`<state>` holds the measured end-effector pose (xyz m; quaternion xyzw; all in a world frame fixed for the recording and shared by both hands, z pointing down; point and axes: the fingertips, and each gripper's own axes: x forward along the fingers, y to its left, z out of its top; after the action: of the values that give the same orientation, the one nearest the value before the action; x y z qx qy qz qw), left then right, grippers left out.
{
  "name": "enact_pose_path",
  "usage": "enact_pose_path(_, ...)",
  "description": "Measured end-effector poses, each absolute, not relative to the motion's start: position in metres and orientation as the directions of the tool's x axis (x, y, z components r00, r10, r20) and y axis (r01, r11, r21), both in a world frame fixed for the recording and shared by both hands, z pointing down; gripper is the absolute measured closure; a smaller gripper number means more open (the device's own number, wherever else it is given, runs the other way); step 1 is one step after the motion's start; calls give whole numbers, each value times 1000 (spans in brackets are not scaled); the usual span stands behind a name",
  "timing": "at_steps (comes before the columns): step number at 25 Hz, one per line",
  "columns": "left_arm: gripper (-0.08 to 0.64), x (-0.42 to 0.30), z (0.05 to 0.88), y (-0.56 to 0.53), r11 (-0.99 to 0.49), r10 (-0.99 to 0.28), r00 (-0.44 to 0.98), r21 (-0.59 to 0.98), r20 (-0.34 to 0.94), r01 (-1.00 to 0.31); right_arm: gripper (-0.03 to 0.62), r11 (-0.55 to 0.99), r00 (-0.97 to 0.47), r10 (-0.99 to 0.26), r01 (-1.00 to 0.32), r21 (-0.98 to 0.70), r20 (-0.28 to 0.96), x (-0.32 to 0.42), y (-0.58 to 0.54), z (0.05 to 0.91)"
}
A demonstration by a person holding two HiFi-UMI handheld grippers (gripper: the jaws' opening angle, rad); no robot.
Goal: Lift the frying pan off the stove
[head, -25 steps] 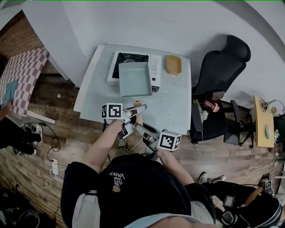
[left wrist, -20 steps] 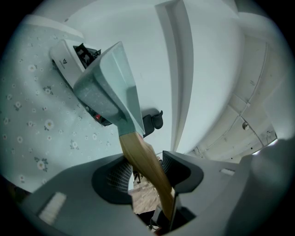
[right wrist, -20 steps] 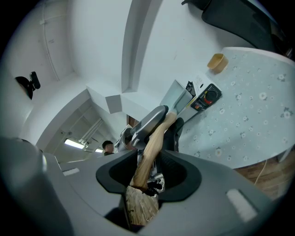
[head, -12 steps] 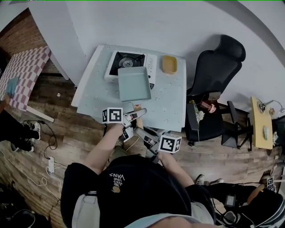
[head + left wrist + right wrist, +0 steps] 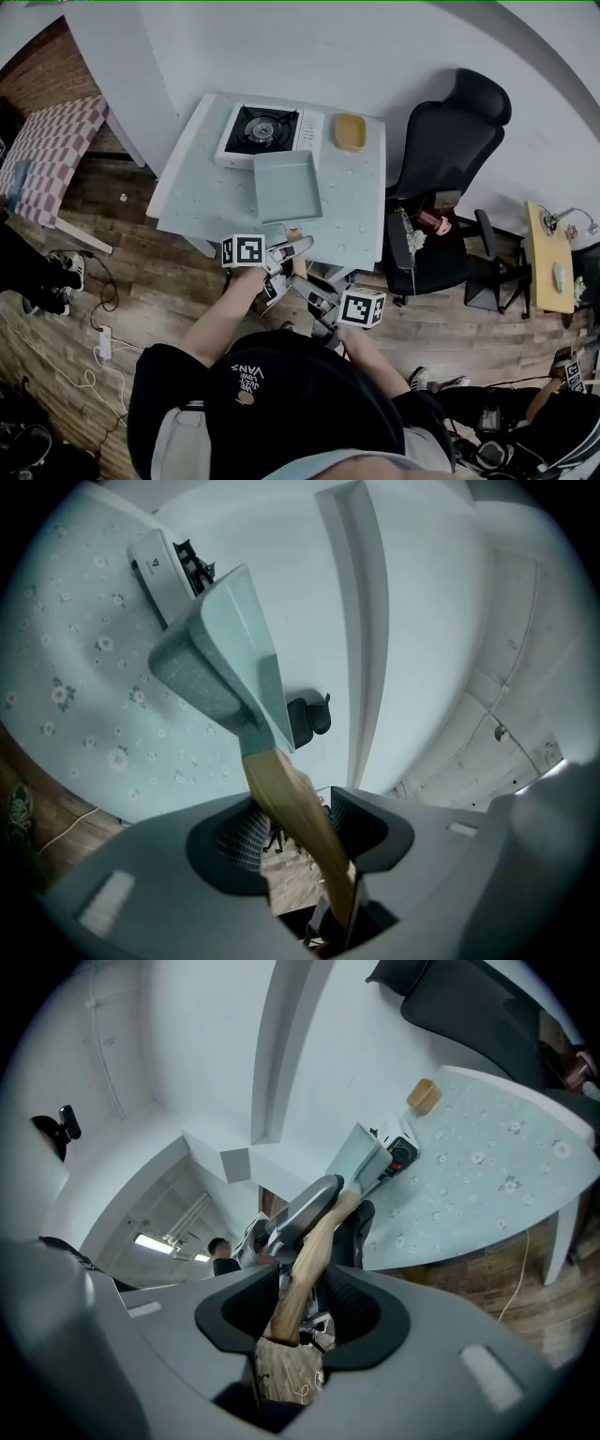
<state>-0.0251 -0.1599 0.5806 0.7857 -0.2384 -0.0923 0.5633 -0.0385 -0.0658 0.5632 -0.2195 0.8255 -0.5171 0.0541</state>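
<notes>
A square pale-green frying pan (image 5: 288, 186) with a wooden handle (image 5: 293, 232) hangs over the table, clear of the white gas stove (image 5: 267, 131) behind it. Both grippers hold the handle. My left gripper (image 5: 284, 251) is shut on it nearer the pan, and my right gripper (image 5: 311, 289) is shut on its end. In the left gripper view the handle (image 5: 292, 810) runs between the jaws of the left gripper (image 5: 300, 834) up to the pan (image 5: 220, 653). In the right gripper view the handle (image 5: 309, 1246) passes through the right gripper (image 5: 295, 1312) toward the pan (image 5: 361, 1162).
A yellow dish (image 5: 350, 132) sits right of the stove on the flowered table (image 5: 202, 202). A black office chair (image 5: 450, 150) stands to the right, a checkered table (image 5: 52, 150) to the left. A person (image 5: 220, 1252) stands in the background of the right gripper view.
The pan has come off the stove toward me, so the burner now shows uncovered. Both grippers have drawn back with the handle held.
</notes>
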Motion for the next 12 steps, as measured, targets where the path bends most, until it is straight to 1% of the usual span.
enact_pose_path(12, 359, 19, 595, -136, -260, -392, 911, 933, 132, -248, 433, 322, -847, -503, -369, -872, 172, -2, -45, 580)
